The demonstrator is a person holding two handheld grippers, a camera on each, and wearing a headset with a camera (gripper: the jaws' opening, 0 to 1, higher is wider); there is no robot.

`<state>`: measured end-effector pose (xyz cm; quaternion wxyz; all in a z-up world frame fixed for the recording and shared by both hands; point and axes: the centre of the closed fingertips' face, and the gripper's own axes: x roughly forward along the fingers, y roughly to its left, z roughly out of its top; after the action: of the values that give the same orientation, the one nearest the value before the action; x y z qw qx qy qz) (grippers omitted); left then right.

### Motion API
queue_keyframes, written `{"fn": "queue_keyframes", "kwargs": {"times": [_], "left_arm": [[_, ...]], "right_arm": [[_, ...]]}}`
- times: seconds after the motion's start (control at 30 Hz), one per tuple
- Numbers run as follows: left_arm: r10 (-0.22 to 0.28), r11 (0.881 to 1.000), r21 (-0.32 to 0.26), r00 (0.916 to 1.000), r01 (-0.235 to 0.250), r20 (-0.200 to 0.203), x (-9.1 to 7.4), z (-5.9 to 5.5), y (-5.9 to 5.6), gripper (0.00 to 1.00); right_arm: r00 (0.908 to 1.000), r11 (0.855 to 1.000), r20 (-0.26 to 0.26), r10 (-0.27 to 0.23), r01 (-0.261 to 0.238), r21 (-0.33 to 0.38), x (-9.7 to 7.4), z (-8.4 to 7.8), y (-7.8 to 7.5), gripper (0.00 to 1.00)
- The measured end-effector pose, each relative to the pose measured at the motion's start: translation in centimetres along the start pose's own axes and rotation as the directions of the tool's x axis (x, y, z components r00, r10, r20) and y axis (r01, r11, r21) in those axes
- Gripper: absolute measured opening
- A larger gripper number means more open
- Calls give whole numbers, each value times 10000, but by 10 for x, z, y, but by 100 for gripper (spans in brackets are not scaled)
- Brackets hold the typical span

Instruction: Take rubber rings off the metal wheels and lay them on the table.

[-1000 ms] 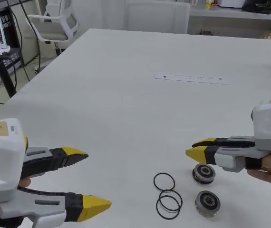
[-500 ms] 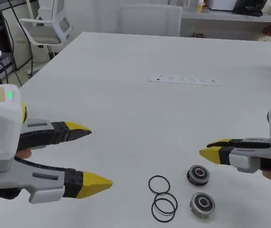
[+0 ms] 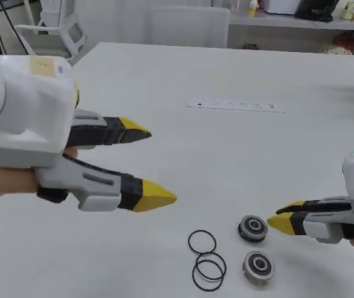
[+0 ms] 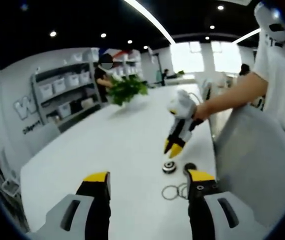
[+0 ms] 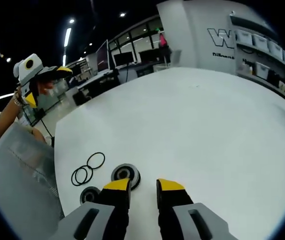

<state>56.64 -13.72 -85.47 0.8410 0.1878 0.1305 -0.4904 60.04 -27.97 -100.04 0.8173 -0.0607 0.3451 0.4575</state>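
Big white table point(image 3: 183, 155) in an open-plan office, glossy and mostly bare apart from a power strip point(image 3: 235, 105) in the upper middle of the head view. A chair point(image 3: 53, 28) sits at the upper left and a shelf point(image 3: 289, 17) runs along the top right. The left gripper view also catches bins point(image 4: 65, 82) and a plant point(image 4: 127, 89).

Three rings point(image 3: 207, 261) lie flat at the lower middle of the head view, two of them overlapping. Both wheels point(image 3: 252, 228) sit just right of them, one above the other in frame. Can't tell from here whether either wheel has any rubber left on it.

Left gripper point(image 3: 161, 166) hangs in the left half of the frame, jaws spread wide with nothing in them, well apart from the wheels. Right gripper point(image 3: 279, 217) comes in from the lower right edge, jaws pinched down to a narrow gap, empty, tips just beside the upper one.

My worry: those wheels are loose on a slick top, so if I poke one with the right tips it'll probably skate or roll off instead of sitting for a grab. With the left that far off, nothing is bracing it. The rings are also thin and piled up, so a careless sweep could drag the lot or hook two at once.
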Motion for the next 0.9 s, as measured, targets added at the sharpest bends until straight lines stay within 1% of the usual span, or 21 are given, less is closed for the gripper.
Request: {"fn": "queue_keyframes", "kwargs": {"times": [0.03, 0.1, 0.17, 0.23, 0.33, 0.4, 0.43, 0.5, 0.6, 0.7, 0.73, 0.77, 0.83, 0.87, 0.9], "left_arm": [[-50, 10000, 58, 10000, 50, 81, 4, 3, 0, 62], [-259, 9994, 241, 9995, 254, 165, 14, 10, 0, 62], [-508, 9977, 454, 9987, 504, 71, 24, 13, -1, 61], [-626, 9962, 610, 9980, 619, 105, 33, 19, -1, 61], [-830, 9939, 749, 9963, 811, 218, 47, 27, -2, 60], [-843, 9934, 801, 9960, 818, 283, 58, 32, -3, 60], [-900, 9923, 892, 9952, 864, 375, 65, 36, -6, 60], [-1180, 9870, 1160, 9918, 1117, 493, 76, 40, -15, 61], [-1349, 9845, 1196, 9895, 1280, 514, 88, 42, -20, 59], [-1573, 9809, 1266, 9853, 1480, 665, 103, 41, -24, 57], [-1595, 9804, 1282, 9848, 1498, 691, 107, 40, -23, 55], [-1516, 9827, 1182, 9857, 1423, 737, 114, 38, -19, 53], [-1412, 9858, 1050, 9855, 1312, 939, 120, 37, -17, 50], [-1394, 9873, 929, 9832, 1289, 1180, 124, 37, -17, 48], [-1369, 9887, 791, 9821, 1274, 1297, 126, 36, -17, 47]], "right_arm": [[9999, 9999, -76, 152, -152, -45, 0, -2, 2, 19], [9993, 9995, -252, 282, -286, -142, 0, -5, 5, 20], [9981, 9986, -438, 424, -437, -297, 2, -9, 9, 23], [9964, 9974, -588, 603, -626, -371, 4, -13, 14, 26], [9931, 9945, -904, 743, -806, -675, 8, -18, 19, 28], [9918, 9900, -977, 819, -923, -1064, 10, -19, 21, 30], [9916, 9880, -973, 851, -966, -1207, 11, -19, 22, 31], [9914, 9864, -952, 903, -1022, -1285, 12, -18, 23, 31], [9925, 9860, -892, 832, -950, -1371, 14, -18, 19, 30], [9935, 9876, -839, 774, -879, -1298, 14, -19, 17, 30], [9937, 9881, -821, 762, -864, -1276, 14, -19, 16, 30], [9942, 9884, -767, 760, -853, -1259, 14, -18, 16, 29], [9943, 9888, -758, 749, -839, -1232, 14, -18, 16, 29], [9943, 9887, -757, 754, -844, -1236, 14, -18, 16, 29], [9943, 9885, -736, 774, -862, -1241, 14, -18, 16, 29]]}}
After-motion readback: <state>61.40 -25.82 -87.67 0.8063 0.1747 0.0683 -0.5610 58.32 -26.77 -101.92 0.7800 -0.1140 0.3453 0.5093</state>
